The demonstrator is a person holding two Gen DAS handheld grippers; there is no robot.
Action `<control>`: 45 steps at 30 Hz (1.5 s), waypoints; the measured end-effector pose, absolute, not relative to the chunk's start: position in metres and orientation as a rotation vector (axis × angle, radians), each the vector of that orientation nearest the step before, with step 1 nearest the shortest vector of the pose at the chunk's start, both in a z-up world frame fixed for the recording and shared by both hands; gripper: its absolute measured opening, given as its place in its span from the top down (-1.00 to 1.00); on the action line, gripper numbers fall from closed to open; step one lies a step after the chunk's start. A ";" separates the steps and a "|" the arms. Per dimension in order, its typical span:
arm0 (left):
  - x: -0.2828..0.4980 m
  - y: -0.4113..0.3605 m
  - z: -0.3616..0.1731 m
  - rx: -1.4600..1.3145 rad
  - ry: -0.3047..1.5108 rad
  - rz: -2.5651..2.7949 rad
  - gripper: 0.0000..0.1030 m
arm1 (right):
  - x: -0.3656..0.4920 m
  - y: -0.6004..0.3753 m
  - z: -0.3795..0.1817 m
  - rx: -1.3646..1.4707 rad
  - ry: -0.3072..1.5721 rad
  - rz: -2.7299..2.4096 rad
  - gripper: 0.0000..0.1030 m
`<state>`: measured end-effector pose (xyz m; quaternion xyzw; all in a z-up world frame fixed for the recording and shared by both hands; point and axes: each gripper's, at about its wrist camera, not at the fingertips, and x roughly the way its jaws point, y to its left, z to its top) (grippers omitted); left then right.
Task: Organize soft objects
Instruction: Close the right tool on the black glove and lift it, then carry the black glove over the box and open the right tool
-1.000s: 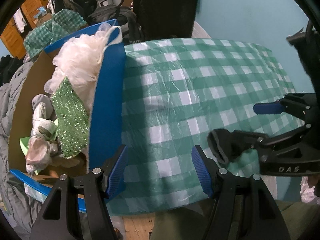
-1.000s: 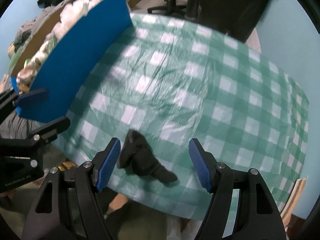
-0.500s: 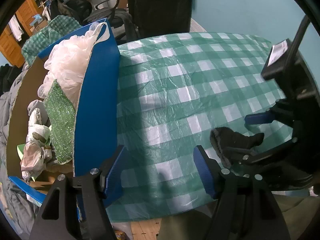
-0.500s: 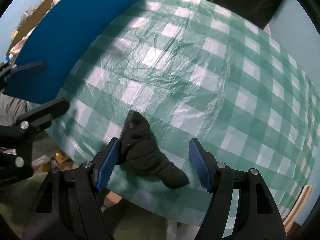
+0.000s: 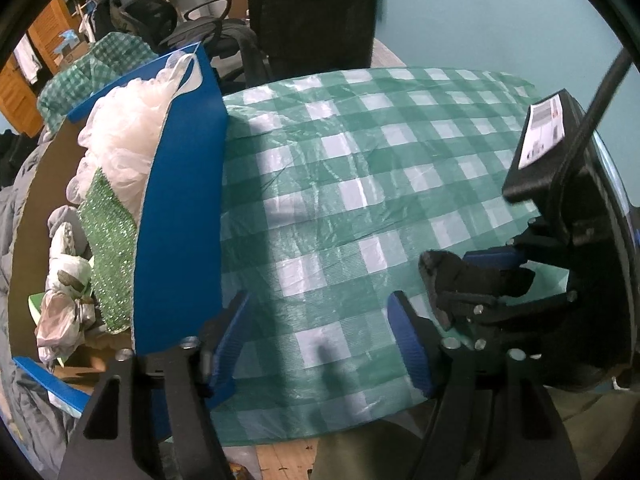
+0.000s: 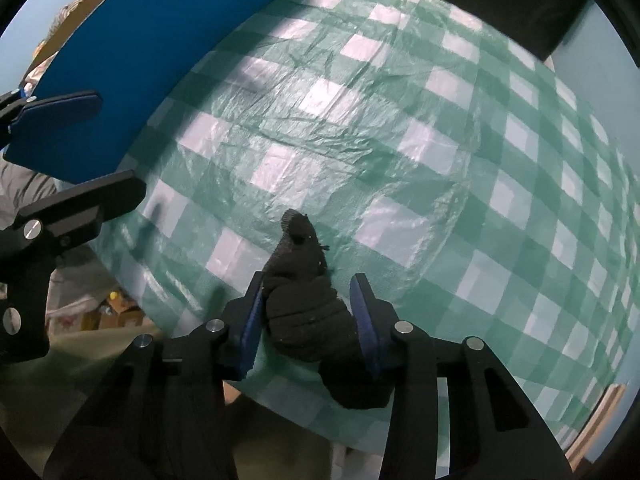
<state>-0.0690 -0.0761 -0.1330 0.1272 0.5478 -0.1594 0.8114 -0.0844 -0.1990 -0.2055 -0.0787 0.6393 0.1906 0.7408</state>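
The right gripper [image 6: 310,320] pointed steeply down at the near edge of a counter [image 6: 400,140] covered in a green-and-white checked plastic cloth. Its blue-padded fingers [image 6: 362,316] had just been closing and now pinched a crumpled black sock [image 6: 304,300] between them — the pads pressed into the fabric on both sides. The sock lay on the cloth, one end reaching forward past the fingertips, the other bunched back toward the gripper's body.

The left gripper [image 5: 320,344] hung beside it, also angled down over the counter's near edge. Its fingers [image 5: 410,344] were spread apart with only checked cloth between them, though they had just drawn a little closer together.

From the left wrist view, the right gripper [image 5: 480,276] appeared at the right with the black sock [image 5: 452,276] caught in it. To the left of the counter stood a blue-sided cardboard box [image 5: 180,220] holding a white mesh bath pouf [image 5: 124,136], a sparkly green cloth [image 5: 110,252] and rolled pale fabrics [image 5: 64,292].
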 end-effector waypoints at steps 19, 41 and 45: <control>-0.042 -0.061 -0.087 0.170 1.137 -0.268 0.59 | -0.054 -0.233 -0.137 -0.135 1.304 0.344 0.26; -0.019 -0.026 -0.026 0.069 1.030 -0.183 0.63 | -0.006 -0.196 -0.054 -0.153 1.155 0.395 0.26; -0.016 -0.014 -0.021 0.046 1.023 -0.161 0.63 | 0.000 -0.184 -0.047 -0.163 1.141 0.417 0.26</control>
